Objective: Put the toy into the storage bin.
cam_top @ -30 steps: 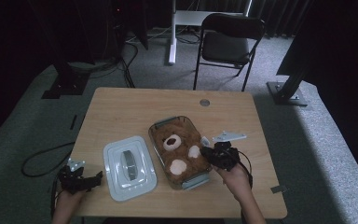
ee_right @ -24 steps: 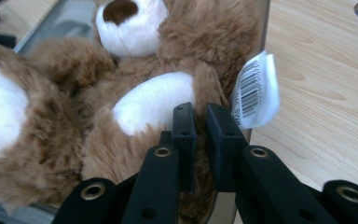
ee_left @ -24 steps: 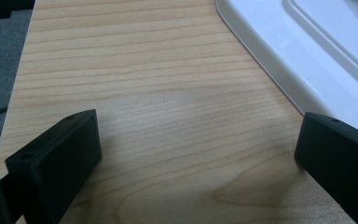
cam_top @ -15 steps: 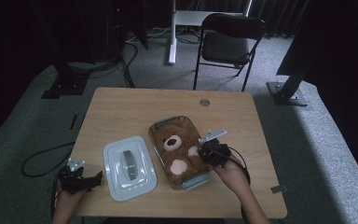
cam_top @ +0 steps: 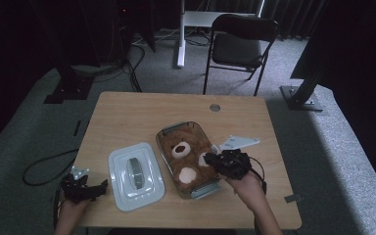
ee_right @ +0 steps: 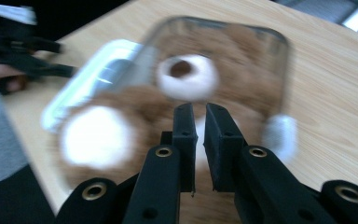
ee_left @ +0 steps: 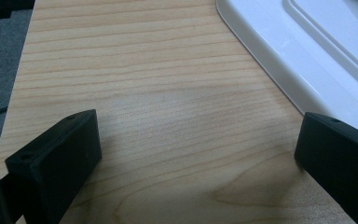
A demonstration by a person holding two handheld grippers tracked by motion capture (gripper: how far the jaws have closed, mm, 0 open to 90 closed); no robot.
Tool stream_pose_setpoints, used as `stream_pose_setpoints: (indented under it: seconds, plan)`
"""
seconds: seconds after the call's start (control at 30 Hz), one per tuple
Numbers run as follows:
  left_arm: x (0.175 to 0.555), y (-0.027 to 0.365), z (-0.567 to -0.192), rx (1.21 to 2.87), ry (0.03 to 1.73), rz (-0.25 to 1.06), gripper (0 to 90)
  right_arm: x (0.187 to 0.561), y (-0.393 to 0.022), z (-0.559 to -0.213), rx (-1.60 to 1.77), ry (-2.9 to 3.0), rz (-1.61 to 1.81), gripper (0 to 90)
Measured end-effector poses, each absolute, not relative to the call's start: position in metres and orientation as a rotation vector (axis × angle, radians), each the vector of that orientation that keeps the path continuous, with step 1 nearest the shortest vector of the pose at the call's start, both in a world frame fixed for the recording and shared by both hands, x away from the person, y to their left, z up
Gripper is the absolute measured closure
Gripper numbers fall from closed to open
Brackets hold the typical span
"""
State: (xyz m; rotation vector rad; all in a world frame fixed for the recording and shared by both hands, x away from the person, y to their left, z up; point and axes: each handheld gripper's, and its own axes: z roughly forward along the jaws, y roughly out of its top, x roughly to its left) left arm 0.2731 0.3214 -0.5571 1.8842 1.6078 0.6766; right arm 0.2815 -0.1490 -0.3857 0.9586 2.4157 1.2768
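We see the furry brown teddy bear [cam_top: 188, 159] in its clear rectangular container [cam_top: 165, 135]; above it the right claw [ee_right: 199, 122] nearly closed, empty; the left claw [ee_left: 196, 154] gapes beside the white lid [ee_left: 279, 56].

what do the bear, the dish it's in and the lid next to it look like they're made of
The brown teddy bear looks like plush fabric: fuzzy pile, with paler muzzle and paw patches. The clear rectangular dish around it seems to be glass or clear plastic, since its walls are see-through with a shiny rim. The white rectangular lid appears to be smooth moulded plastic with a soft sheen.
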Motion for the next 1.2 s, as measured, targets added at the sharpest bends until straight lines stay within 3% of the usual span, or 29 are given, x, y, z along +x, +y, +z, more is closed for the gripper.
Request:
stream_pose_setpoints:
  seconds: [0.23,0.6,0.8,1.2]
  plan:
    - [0.273,0.321,-0.557,1.884,1.608,0.677,1.0,0.269,-0.116,-0.405,0.849,2.565,1.234,82.4]
    - [0.273,0.321,-0.557,1.884,1.608,0.676,1.0,0.296,-0.096,-0.427,0.898,2.622,1.11,83.9]
    - [0.273,0.321,-0.557,1.884,1.608,0.676,1.0,0.298,-0.085,-0.431,0.866,2.649,1.002,88.9]
    - [0.273,0.321,-0.557,1.881,1.608,0.677,1.0,0.307,-0.064,-0.443,0.747,2.791,0.765,89.8]
